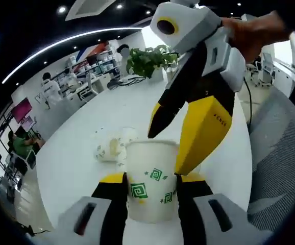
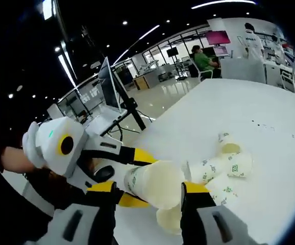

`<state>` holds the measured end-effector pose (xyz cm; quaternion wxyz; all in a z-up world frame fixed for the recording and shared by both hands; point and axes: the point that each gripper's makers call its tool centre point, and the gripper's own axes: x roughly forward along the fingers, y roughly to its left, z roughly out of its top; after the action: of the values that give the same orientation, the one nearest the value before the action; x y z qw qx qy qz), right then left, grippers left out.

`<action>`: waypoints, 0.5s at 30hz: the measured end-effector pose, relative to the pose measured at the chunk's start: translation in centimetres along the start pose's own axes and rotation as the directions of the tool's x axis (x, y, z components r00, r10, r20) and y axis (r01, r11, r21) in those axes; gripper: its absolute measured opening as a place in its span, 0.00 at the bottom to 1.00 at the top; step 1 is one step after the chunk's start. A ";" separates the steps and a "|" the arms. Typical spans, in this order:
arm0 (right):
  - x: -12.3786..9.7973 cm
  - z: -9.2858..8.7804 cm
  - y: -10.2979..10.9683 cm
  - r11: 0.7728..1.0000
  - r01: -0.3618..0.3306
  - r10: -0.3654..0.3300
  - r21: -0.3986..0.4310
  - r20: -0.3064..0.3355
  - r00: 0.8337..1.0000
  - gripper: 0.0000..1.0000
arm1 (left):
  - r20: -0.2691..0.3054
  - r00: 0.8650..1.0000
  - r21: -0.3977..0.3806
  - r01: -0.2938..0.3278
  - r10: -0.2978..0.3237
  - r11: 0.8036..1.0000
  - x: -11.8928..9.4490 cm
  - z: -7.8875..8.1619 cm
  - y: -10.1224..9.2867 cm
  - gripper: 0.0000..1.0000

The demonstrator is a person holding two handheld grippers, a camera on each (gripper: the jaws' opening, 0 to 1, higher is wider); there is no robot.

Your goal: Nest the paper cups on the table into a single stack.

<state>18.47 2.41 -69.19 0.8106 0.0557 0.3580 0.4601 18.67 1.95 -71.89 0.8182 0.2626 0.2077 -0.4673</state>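
I have the left gripper (image 1: 151, 196) clenched on an upright paper cup (image 1: 151, 181), mouth up so it can receive another. My right gripper (image 2: 148, 204) is clamped on a second cup (image 2: 155, 182), held near the first for nesting. Past the jaws, more cups (image 2: 224, 163) lie tipped on the smooth white table (image 2: 249, 112), thin, tapered, green-printed.

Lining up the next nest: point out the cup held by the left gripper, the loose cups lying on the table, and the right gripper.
held cup (image 1: 150, 189): left gripper view, printed side wall.
loose cups (image 2: 224, 163): right gripper view, side of one lying cup.
right gripper (image 1: 170, 150): left gripper view, between its fingertips.
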 end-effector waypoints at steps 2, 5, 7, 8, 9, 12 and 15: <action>0.0 -0.3 0.4 1.000 -0.008 0.008 0.002 -0.008 1.000 0.47 | 0.003 1.000 0.007 0.009 -0.009 1.000 0.0 0.3 -0.8 0.36; 0.5 -0.7 0.6 1.000 -0.017 0.017 -0.006 -0.031 0.999 0.47 | 0.011 1.000 0.008 0.018 -0.018 1.000 0.0 0.8 -1.4 0.36; 0.8 -0.8 0.9 1.000 -0.023 0.022 -0.006 -0.041 0.999 0.46 | 0.016 1.000 0.017 0.024 -0.025 1.000 0.1 1.0 -1.6 0.36; 0.9 -0.9 1.2 1.000 -0.027 0.027 -0.003 -0.044 0.999 0.45 | 0.018 0.999 0.019 0.028 -0.028 0.999 0.2 1.1 -1.8 0.36; 0.9 -1.0 1.3 1.000 -0.029 0.029 -0.001 -0.047 0.998 0.44 | 0.020 0.999 0.025 0.031 -0.031 0.999 0.3 1.2 -1.9 0.36; 1.6 -1.3 1.3 0.999 -0.041 0.042 0.009 -0.061 0.997 0.41 | 0.026 0.999 0.040 0.038 -0.039 0.998 0.3 1.6 -2.4 0.37; 1.4 -1.7 1.9 0.998 -0.061 0.063 0.031 -0.069 0.996 0.34 | 0.029 0.998 0.061 0.045 -0.047 0.997 0.3 1.9 -3.0 0.36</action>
<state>16.52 4.22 -70.39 0.7820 0.0624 0.3910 0.4814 16.33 -0.71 -71.34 0.8019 0.2753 0.1872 -0.4960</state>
